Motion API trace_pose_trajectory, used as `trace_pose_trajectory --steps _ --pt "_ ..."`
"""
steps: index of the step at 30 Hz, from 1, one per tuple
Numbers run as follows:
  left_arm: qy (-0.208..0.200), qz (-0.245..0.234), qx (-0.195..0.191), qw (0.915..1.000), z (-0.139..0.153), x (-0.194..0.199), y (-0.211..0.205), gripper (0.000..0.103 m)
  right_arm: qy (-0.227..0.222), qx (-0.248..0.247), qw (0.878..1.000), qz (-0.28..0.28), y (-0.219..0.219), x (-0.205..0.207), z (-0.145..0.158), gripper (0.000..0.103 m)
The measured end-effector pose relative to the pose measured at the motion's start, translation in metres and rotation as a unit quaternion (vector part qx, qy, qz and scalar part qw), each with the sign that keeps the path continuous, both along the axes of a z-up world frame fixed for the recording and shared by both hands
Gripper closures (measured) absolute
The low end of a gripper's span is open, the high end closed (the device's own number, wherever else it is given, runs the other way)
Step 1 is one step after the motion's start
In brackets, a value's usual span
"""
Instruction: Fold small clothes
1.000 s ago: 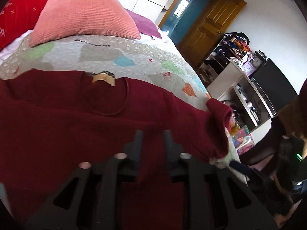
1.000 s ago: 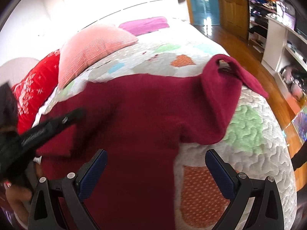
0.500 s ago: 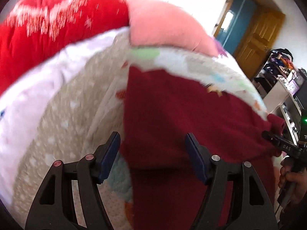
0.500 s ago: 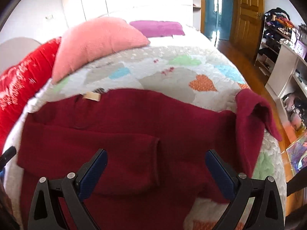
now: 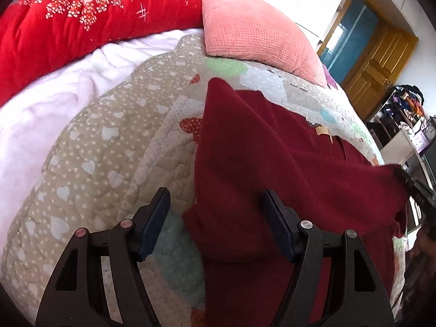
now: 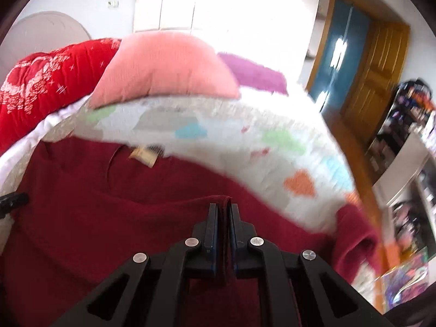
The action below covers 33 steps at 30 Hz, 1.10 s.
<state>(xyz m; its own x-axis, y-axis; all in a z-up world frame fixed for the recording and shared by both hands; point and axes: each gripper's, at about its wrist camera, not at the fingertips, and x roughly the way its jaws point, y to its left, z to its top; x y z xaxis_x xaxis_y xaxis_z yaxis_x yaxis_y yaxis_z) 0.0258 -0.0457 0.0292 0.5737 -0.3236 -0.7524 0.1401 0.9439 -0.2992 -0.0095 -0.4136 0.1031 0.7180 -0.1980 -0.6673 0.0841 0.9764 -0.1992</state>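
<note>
Sweater (image 5: 272, 179), dark red, lies spread on the bed's quilt (image 5: 103, 147), its 3 o'clock sleeve lifted. The right hand-held gripper (image 6: 223, 212) pinches that sleeve edge, probably mid-fold; next it should carry it toward 9 o'clock. The left hand-held gripper (image 5: 215, 215) hovers spread. Its tan neck label (image 6: 144, 155) is unreadable.

A quilted bed (image 5: 103, 141) bears a maroon sweater (image 5: 272, 179), pink pillow (image 5: 253, 30) and red blanket (image 5: 68, 16)

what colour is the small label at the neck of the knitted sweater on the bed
Tan, a beige-gold shade, against the dark red sweater. The label shows sharpest in the left wrist view.
</note>
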Motion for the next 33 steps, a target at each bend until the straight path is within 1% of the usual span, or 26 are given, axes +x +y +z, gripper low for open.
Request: trace_pose_trajectory --steps 2,4,5,7,8,9,10,11,12,13,14,16,17,19,21,23,24,26,27,29,30,31,33 --pt "0.002 0.0 0.009 1.0 -0.002 0.0 -0.002 0.033 -0.003 -0.008 1.0 -0.019 -0.003 0.006 -0.002 0.097" --pt "0.001 0.001 0.013 0.9999 -0.003 0.002 -0.003 0.033 0.009 -0.019 0.998 -0.051 -0.011 0.008 -0.014 0.097" --pt "0.003 0.002 0.015 0.9999 -0.004 0.002 -0.004 0.033 0.019 -0.015 0.998 -0.059 -0.017 0.01 -0.02 0.097" --pt "0.007 0.003 0.017 0.9998 -0.006 0.004 -0.003 0.033 0.052 0.002 0.996 -0.074 -0.031 0.015 -0.041 0.096" --pt "0.006 0.004 0.018 0.9998 -0.006 0.003 -0.003 0.033 0.066 0.028 0.995 -0.073 -0.038 0.015 -0.048 0.096" --pt "0.004 0.005 0.019 0.9998 -0.005 0.003 -0.003 0.033 0.069 0.039 0.994 -0.081 -0.043 0.013 -0.048 0.096" --pt "0.002 0.006 0.02 0.9998 -0.003 0.002 -0.002 0.033 0.064 0.04 0.992 -0.097 -0.047 0.008 -0.044 0.093" --pt "0.0 0.008 0.021 0.9997 -0.002 0.001 -0.001 0.033 0.049 0.039 0.992 -0.109 -0.048 0.002 -0.035 0.092" --pt "-0.007 0.012 0.023 0.9996 0.001 0.0 0.001 0.033 0.029 0.048 0.993 -0.108 -0.044 -0.005 -0.023 0.091" --pt "-0.011 0.013 0.026 0.9995 0.002 -0.001 0.001 0.033 0.017 0.064 0.993 -0.094 -0.038 -0.009 -0.015 0.09" --pt "-0.014 0.015 0.031 0.9993 0.003 -0.002 0.002 0.033 0.011 0.098 0.994 -0.052 -0.023 -0.009 -0.005 0.087" --pt "-0.011 0.022 0.041 0.9989 0.002 -0.002 0.005 0.033 0.027 0.149 0.988 0.024 0.007 0.0 -0.002 0.077" --pt "-0.005 0.025 0.037 0.999 0.001 -0.002 0.008 0.033 0.042 0.183 0.979 0.08 0.033 0.009 -0.003 0.076" --pt "0.0 0.028 0.033 0.9991 0.0 -0.001 0.012 0.033 0.068 0.217 0.962 0.154 0.082 0.028 -0.01 0.076" --pt "0.004 0.03 0.03 0.9991 -0.001 -0.002 0.015 0.033 0.084 0.22 0.953 0.19 0.122 0.045 -0.017 0.076" --pt "0.004 0.03 0.029 0.9991 -0.001 -0.002 0.016 0.033 0.09 0.209 0.948 0.223 0.159 0.065 -0.024 0.076" --pt "0.005 0.028 0.03 0.9991 -0.001 -0.002 0.015 0.033 0.094 0.196 0.948 0.234 0.177 0.076 -0.03 0.076" --pt "0.003 0.025 0.035 0.9991 -0.001 -0.002 0.014 0.033 0.103 0.179 0.952 0.227 0.197 0.097 -0.046 0.076" --pt "0.003 0.027 0.035 0.999 -0.002 -0.001 0.014 0.033 0.107 0.168 0.957 0.211 0.204 0.109 -0.055 0.076" --pt "0.005 0.027 0.035 0.999 -0.004 0.002 0.014 0.033 0.103 0.138 0.968 0.183 0.208 0.126 -0.069 0.076" --pt "0.006 0.027 0.031 0.9991 -0.004 0.003 0.015 0.033 0.097 0.134 0.971 0.174 0.207 0.133 -0.073 0.076" --pt "0.007 0.027 0.028 0.9992 -0.004 0.004 0.016 0.033 0.097 0.142 0.97 0.17 0.204 0.134 -0.072 0.076" --pt "0.007 0.027 0.027 0.9992 -0.003 0.003 0.017 0.033 0.092 0.156 0.97 0.162 0.192 0.127 -0.062 0.076"
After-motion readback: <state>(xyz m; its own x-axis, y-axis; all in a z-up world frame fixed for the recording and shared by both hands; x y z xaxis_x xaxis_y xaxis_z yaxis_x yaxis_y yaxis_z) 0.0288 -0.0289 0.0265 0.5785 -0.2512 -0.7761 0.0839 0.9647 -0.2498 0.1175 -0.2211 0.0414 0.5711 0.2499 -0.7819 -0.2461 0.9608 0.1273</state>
